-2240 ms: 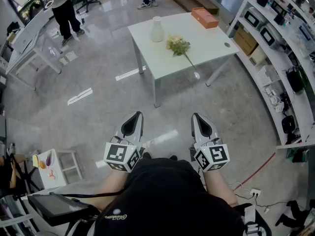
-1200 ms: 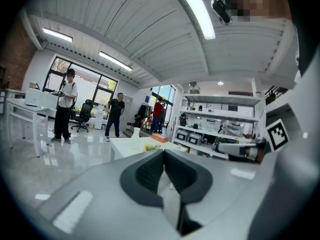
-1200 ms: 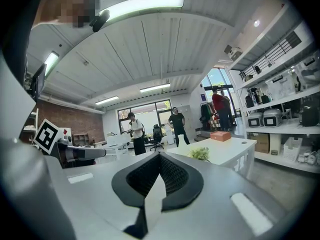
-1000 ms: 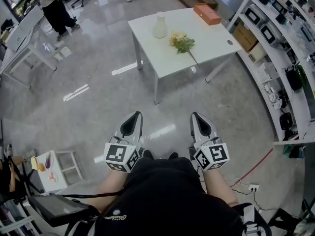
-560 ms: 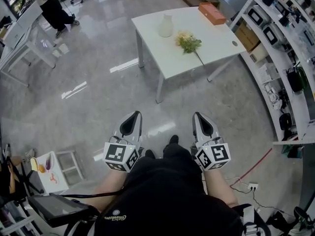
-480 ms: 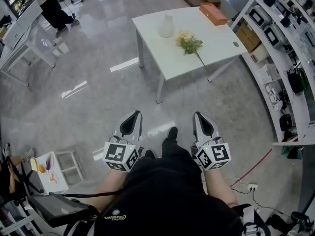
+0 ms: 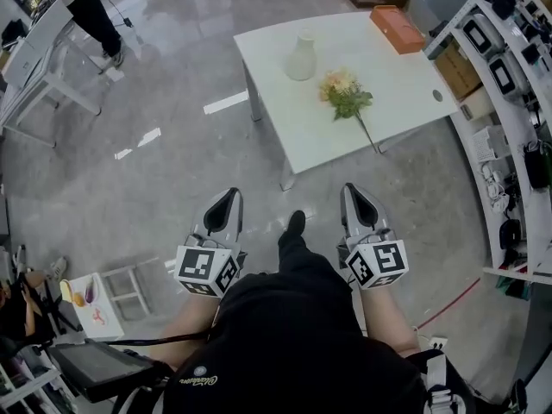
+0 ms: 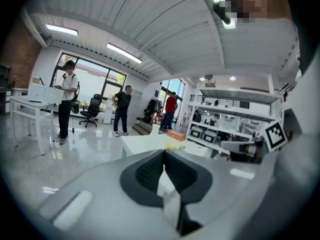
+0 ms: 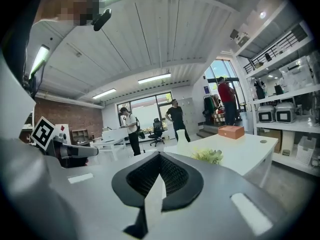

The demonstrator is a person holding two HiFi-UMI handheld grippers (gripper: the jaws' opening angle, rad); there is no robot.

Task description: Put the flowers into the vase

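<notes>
A white vase [image 7: 301, 57] stands upright on the far left part of a white table [image 7: 392, 67]. A bunch of flowers [image 7: 346, 95] with pale blooms and a long green stem lies flat on the table to the vase's right. Both grippers are held low in front of me, well short of the table. My left gripper [image 7: 229, 195] is shut and empty. My right gripper [image 7: 353, 190] is shut and empty too. In the right gripper view the flowers [image 9: 209, 155] and vase [image 9: 183, 147] show beyond the jaws.
An orange box [image 7: 398, 28] lies at the table's far right corner. Shelving with boxes and devices [image 7: 509, 67] runs along the right. A person [image 7: 86, 11] stands by a desk at far left. A small white stool [image 7: 103, 298] is near my left side.
I have walked toward the table: it, the vase and the flowers sit nearer and lower in the head view. Both grippers keep their pose, shut. My foot now steps forward between them.
</notes>
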